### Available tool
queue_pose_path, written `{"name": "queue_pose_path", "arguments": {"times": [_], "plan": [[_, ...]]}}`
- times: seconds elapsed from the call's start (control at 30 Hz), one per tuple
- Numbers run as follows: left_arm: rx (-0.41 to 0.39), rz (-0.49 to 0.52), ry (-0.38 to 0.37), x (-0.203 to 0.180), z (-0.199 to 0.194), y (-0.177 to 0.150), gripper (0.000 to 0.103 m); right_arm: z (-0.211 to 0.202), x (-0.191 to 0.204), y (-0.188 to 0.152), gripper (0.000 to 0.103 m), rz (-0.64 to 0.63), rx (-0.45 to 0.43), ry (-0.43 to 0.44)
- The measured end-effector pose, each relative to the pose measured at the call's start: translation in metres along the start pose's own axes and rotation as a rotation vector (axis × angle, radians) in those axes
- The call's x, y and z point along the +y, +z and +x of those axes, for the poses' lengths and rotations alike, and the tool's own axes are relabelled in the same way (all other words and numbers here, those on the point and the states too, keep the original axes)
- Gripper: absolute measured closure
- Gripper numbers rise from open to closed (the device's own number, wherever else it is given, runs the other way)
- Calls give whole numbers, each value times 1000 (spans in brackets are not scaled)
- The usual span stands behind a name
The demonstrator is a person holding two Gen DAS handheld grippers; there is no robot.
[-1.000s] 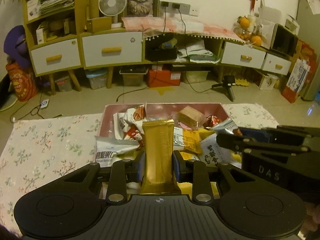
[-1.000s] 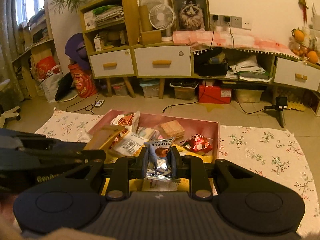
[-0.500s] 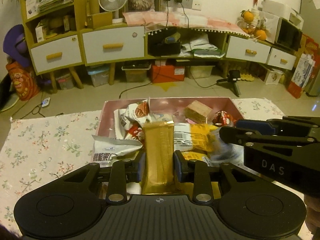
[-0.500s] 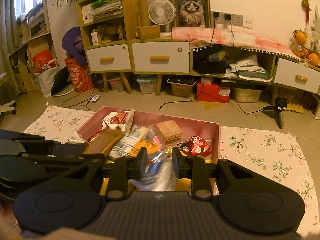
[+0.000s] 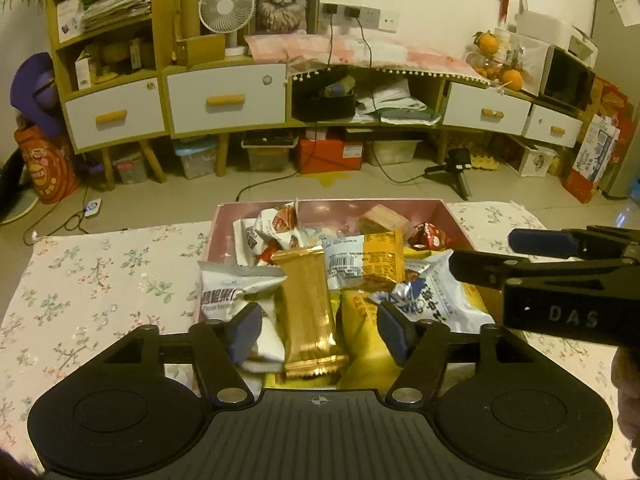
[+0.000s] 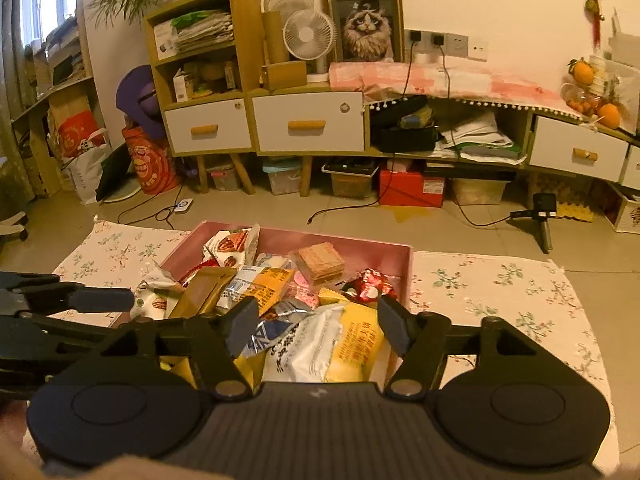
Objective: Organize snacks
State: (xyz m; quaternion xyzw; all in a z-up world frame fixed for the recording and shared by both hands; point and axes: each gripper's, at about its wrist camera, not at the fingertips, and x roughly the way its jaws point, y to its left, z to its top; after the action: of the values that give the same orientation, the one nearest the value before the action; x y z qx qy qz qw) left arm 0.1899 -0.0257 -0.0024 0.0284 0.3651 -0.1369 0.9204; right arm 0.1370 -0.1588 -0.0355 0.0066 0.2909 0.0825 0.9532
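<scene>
Left wrist view: we find both tongs [image 5: 318, 330] [image 6: 318, 328] spread; gold foil snack bar [image 5: 308, 308] lies released atop pink box [image 5: 454, 220].

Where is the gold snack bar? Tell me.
In the left wrist view, the gold snack bar lies in the pink box, between the open left gripper fingers.
</scene>
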Motion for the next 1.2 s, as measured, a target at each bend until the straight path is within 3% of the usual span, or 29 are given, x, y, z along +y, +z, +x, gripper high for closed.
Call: {"name": "queue_pose_path", "arguments": {"times": [0.23,0.57,0.77,1.07,1.2], "plan": [[9,-1,13,1,-26,-19,19,-23,1,-10,27,30,19,-20],[45,-41,67,0,-75,-55,5,-55,18,-31,15,63,79,-58],[66,-104,130,1,-107,-69,0,-74,30,-39,6,67,132,-126],[95,-193,146,1,-131,-86,0,-97,43,-55,0,61,154,-176],[106,-149,168,-3,-131,-91,0,-94,46,-58,0,64,158,-176]]}}
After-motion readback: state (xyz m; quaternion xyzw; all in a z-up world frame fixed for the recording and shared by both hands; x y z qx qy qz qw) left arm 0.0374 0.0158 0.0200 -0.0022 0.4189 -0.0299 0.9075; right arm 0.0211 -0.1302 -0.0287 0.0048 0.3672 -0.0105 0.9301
